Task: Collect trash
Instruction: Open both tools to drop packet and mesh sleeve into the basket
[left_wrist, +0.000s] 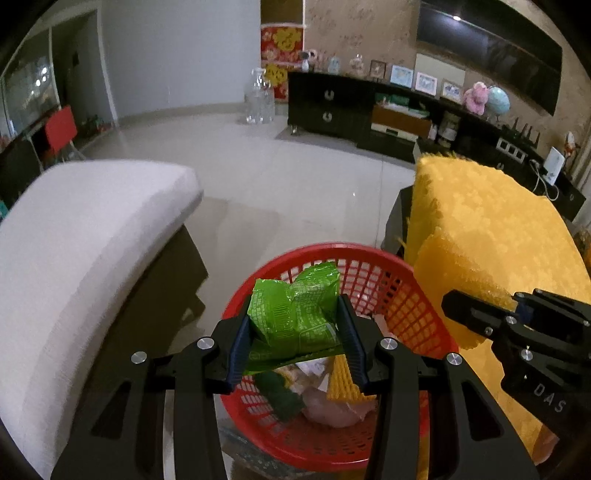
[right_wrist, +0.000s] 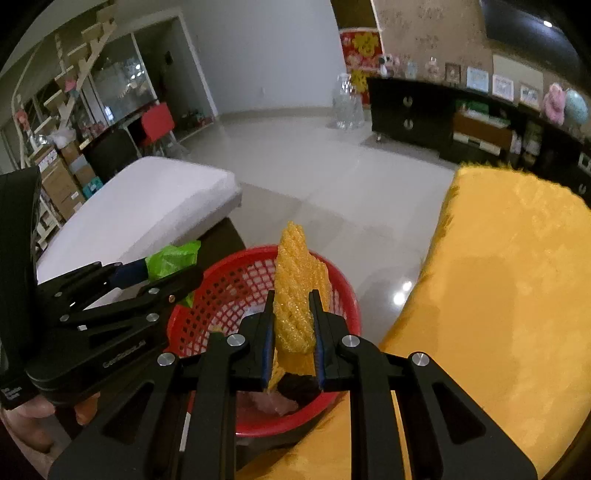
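Two pieces of trash are being held over the red basket (left_wrist: 417, 295), which is already holding several discarded items; release is judged the remaining step. The green wrapper (left_wrist: 295, 314) is being clamped by the left gripper (left_wrist: 295, 345), and the yellow foam net (right_wrist: 295, 295) is being pinched by the nearly closed right gripper (right_wrist: 293, 338). Beyond, a white cushion (left_wrist: 92, 236) and a yellow cloth (left_wrist: 491, 229) are being shown.

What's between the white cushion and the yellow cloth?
The red basket sits in that gap, on bare shiny floor between the white cushion and the yellow cloth. Both wrist views show it.
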